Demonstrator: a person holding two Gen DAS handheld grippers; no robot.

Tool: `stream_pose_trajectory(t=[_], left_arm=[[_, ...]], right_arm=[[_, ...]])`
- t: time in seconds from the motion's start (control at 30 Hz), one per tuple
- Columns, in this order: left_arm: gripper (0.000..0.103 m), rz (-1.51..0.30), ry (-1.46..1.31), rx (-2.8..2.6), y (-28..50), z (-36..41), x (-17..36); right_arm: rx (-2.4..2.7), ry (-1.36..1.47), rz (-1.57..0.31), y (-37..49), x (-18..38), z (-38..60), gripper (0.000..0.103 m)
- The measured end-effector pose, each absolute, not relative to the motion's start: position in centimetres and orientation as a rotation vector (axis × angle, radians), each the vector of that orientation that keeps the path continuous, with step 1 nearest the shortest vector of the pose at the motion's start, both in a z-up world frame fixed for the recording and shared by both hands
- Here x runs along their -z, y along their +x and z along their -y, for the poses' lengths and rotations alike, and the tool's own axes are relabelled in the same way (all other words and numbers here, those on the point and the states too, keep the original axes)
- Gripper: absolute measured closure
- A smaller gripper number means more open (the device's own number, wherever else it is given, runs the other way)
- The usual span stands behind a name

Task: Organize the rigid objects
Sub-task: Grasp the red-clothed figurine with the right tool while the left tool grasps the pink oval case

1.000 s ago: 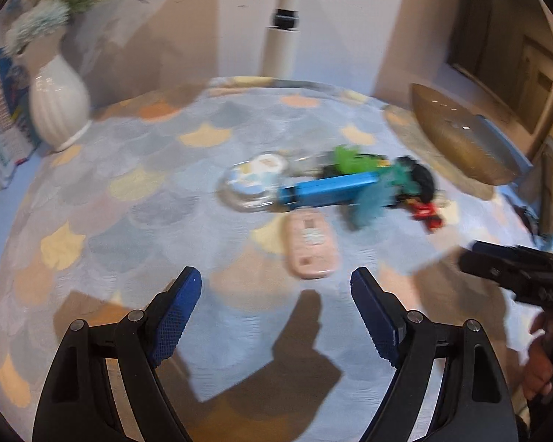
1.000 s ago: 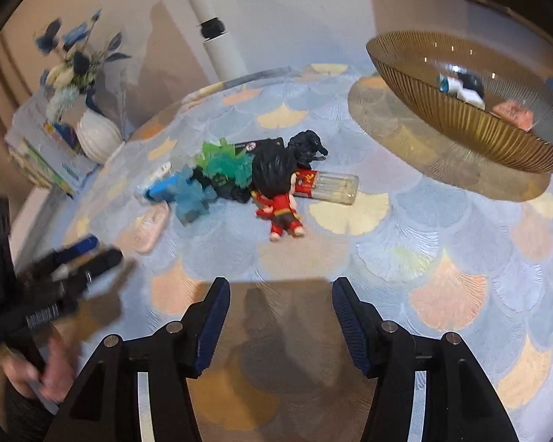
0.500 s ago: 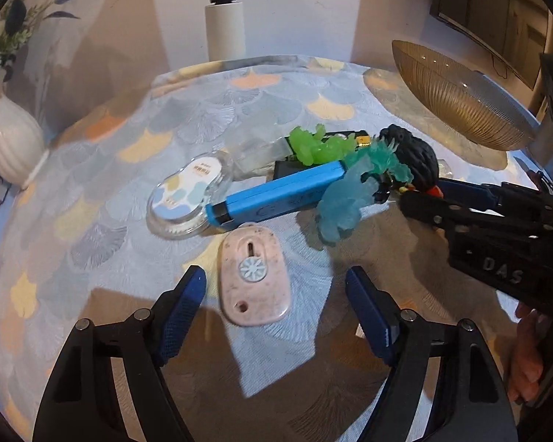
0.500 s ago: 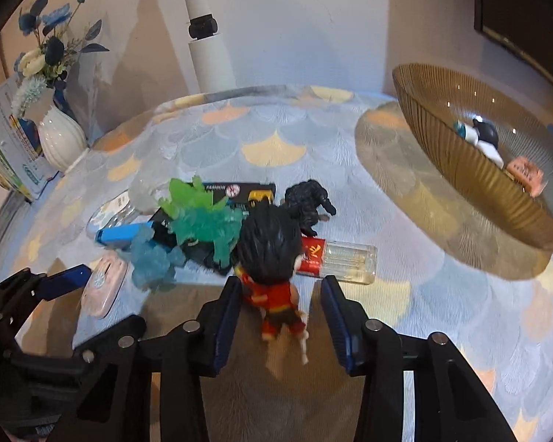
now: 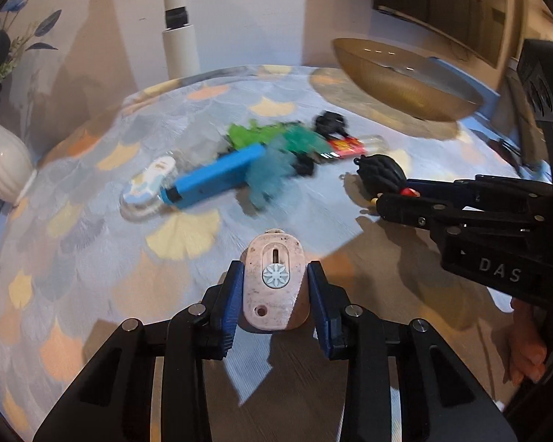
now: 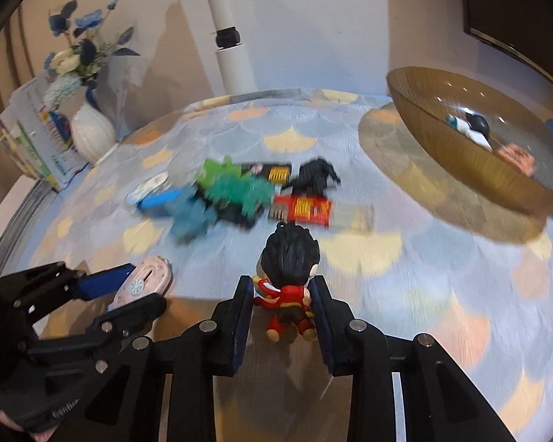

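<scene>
My left gripper [image 5: 274, 287] is shut on a pink oval case [image 5: 274, 283] with a pale flower dial, held just above the cloth. My right gripper [image 6: 282, 302] is shut on a small figurine [image 6: 289, 276] with black hair and red clothes. Each gripper shows in the other's view: the right one [image 5: 394, 199] with the figurine's black head [image 5: 379, 175], the left one [image 6: 129, 291] with the pink case [image 6: 143, 283]. A pile of toys stays on the table: a blue bar [image 5: 214, 180], green [image 5: 247, 134] and teal spiky pieces [image 6: 252, 193], a black figure [image 6: 317, 176], a red-labelled clear tube [image 6: 306, 210].
A ribbed amber glass bowl [image 6: 457, 154] stands at the right with a few small items inside. A white vase with flowers [image 6: 92, 136] and a booklet stand at the far left. A white pole [image 6: 232, 48] rises behind the round, scallop-patterned table [image 6: 442, 265].
Both grippers moved in and closed: the left on the pink case, the right on the figurine. Both objects are now drawn away from the pile, toward me.
</scene>
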State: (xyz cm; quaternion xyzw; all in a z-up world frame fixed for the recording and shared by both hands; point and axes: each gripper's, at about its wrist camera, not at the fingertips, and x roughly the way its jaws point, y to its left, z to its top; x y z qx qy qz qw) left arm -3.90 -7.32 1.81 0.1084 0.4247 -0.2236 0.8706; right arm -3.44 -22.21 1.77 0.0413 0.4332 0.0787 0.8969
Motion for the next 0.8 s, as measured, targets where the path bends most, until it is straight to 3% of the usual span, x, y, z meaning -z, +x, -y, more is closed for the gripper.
stream_pose_trajectory(t=[0.17,0.27,0.37,0.47,0.57,0.73,0.77,0.8], left_arm=[[0.071,-0.806,0.277,0.45,-5.7,7.4,-2.1],[0.06,-0.845,0.261,0.413,-4.9,7.1,-1.6],[0.057,-0.874,0.241,0.437,-4.6,6.9,-1.4],[0.021,-0.896,0.249,0.412,-4.3,6.9,-1.1],[0.021,-0.89,0.269,0.414,-4.5,7.2,-1.1],[0.022,-0.876,0.28,0.403,-4.8,7.3,-1.1],[0.031,-0.878,0.272,0.408,-4.7,7.2,-1.1],[0.049,-0.882,0.258,0.424,-4.7,7.1,-1.1]], right_arm=[[-0.244,0.159,-0.926,-6.5,-1.7,23.1,0.072],[-0.244,0.201,-0.949,-6.8,-1.0,23.6,0.07],[-0.249,0.239,-0.947,-7.0,-0.8,24.2,0.067],[-0.251,0.253,-0.951,-6.9,-0.8,24.2,0.064],[-0.246,0.234,-0.982,-5.9,-0.9,23.6,0.05],[-0.193,0.131,-0.976,-4.4,-0.9,21.8,0.05],[-0.187,0.112,-0.965,-4.6,-0.9,21.6,0.05],[-0.181,0.092,-0.957,-4.7,-0.9,21.4,0.05]])
